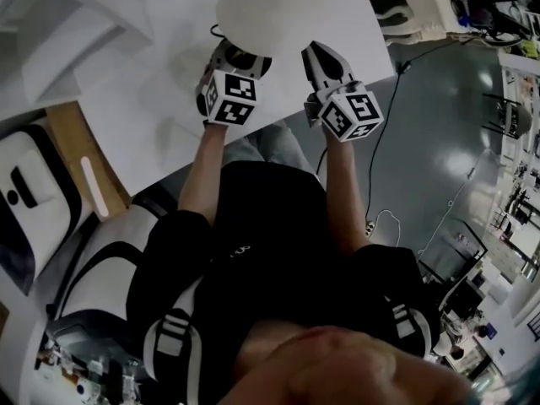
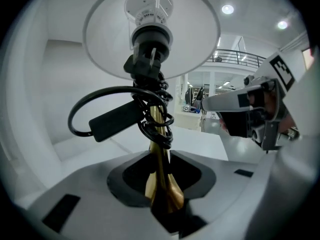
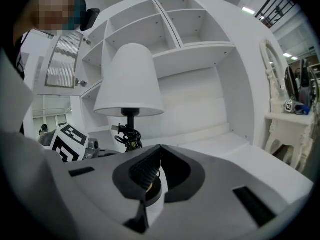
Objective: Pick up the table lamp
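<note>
The table lamp (image 3: 129, 79) with white conical shade and slim brass stem is upright in our left gripper (image 2: 160, 154), whose jaws clamp the stem low down, under a coiled black power cord (image 2: 150, 119). Our right gripper (image 3: 160, 147) sits just beside it, jaw tips pressed together. We cannot tell if they pinch the pale round disc (image 3: 152, 186) behind them. Below lies the white tabletop (image 1: 160, 99), and beyond it white open shelving (image 3: 195, 29).

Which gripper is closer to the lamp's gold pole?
Left. The left gripper has its jaws clamped right on the gold pole, under the black cord. The right gripper is beside the lamp, with the pole ahead and to its left.
</note>
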Tool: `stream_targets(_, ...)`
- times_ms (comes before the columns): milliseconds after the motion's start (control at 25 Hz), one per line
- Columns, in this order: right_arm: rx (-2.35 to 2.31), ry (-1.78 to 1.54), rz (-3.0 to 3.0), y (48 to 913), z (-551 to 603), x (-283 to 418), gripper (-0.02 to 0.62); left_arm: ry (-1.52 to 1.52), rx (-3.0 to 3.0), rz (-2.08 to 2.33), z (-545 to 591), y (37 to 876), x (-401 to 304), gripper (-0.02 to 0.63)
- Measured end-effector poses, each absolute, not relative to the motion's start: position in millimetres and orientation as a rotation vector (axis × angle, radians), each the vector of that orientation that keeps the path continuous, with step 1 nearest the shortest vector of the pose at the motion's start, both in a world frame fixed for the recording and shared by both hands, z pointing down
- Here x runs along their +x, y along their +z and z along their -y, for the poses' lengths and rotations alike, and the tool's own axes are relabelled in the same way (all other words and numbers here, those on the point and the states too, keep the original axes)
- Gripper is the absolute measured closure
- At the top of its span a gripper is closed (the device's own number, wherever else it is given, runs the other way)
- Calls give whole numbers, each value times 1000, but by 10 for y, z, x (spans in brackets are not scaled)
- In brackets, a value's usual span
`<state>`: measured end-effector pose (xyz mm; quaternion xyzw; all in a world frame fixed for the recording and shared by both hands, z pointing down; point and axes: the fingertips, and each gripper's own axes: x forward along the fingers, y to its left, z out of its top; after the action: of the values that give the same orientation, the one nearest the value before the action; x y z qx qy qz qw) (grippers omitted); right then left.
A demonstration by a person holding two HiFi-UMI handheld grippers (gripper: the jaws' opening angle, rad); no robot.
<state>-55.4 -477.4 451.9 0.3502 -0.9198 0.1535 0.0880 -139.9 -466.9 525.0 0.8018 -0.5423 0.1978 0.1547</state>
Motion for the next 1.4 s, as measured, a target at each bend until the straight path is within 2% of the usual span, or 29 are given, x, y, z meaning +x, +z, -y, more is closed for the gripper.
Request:
stream_targets(720, 1184, 342, 2906, 3669, 5219, -370, 577, 440, 2393, 1506, 4922, 3988, -1145, 496)
stream_targets(1400, 1247, 249, 2883, 3457, 5333, -291, 577, 370, 2439, 1496, 5001, 3710, -1088, 512)
